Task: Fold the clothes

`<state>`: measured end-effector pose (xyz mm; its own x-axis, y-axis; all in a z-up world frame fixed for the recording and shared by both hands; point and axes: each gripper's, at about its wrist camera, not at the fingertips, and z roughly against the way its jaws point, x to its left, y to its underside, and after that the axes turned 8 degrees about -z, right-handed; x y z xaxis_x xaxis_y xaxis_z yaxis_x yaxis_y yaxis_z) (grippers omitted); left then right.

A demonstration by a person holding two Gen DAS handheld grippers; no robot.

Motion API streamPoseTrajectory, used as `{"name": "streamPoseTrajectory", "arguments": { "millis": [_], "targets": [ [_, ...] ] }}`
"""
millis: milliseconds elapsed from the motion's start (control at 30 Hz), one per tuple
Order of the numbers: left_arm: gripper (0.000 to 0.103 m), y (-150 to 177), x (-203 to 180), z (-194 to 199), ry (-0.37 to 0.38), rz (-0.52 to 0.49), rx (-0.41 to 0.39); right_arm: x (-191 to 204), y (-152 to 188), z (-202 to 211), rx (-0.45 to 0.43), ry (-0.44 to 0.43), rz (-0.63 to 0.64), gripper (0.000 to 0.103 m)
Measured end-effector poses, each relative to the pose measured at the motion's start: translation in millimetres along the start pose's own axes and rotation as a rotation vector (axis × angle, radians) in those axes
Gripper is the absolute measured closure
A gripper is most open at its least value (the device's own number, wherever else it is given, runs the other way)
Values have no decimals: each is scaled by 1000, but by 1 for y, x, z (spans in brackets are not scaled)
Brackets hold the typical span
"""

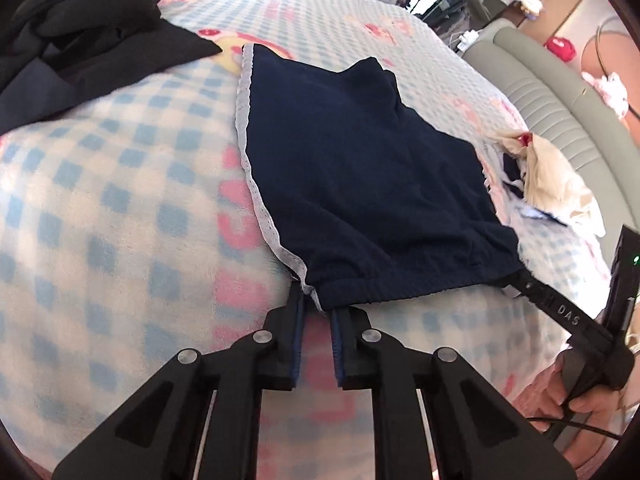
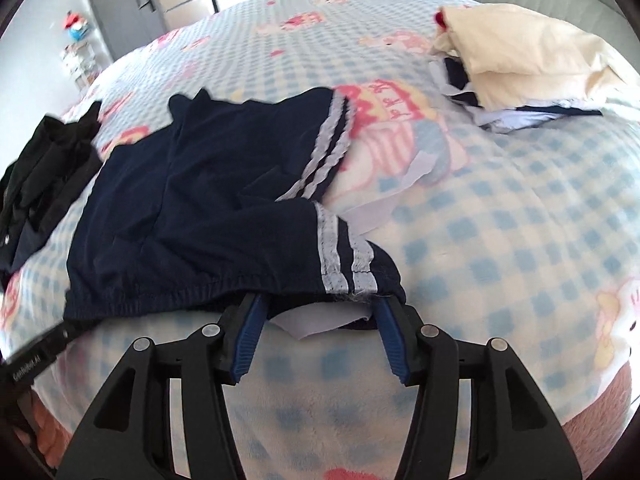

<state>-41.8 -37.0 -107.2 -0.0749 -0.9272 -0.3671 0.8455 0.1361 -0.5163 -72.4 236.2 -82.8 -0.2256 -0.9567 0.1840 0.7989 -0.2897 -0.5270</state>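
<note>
The navy shorts (image 1: 360,184) lie spread, unfolded, mid-bed, left hand-held gripper (image 1: 314,308) clamped on their near waistband corner, right hand-held gripper (image 2: 316,312) apart around the opposite corner; black clothes (image 1: 72,20) beyond await folding.

Left gripper (image 1: 318,312) closed, right gripper (image 2: 316,308) apart

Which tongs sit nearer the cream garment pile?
Right. The right tongs are at the navy shorts' striped corner, on the side toward the cream pile; the left tongs are at the opposite waistband corner.
</note>
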Motion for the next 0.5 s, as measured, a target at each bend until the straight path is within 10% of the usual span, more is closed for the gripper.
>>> {"name": "streamPoseTrajectory", "arguments": {
  "millis": [267, 500],
  "targets": [
    [95, -20, 0, 53, -97, -105, -48, 20, 21, 15, 39, -20, 151, 57],
    [78, -4, 27, 13, 10, 18, 36, 20, 23, 9, 65, -61, 148, 53]
  ]
}}
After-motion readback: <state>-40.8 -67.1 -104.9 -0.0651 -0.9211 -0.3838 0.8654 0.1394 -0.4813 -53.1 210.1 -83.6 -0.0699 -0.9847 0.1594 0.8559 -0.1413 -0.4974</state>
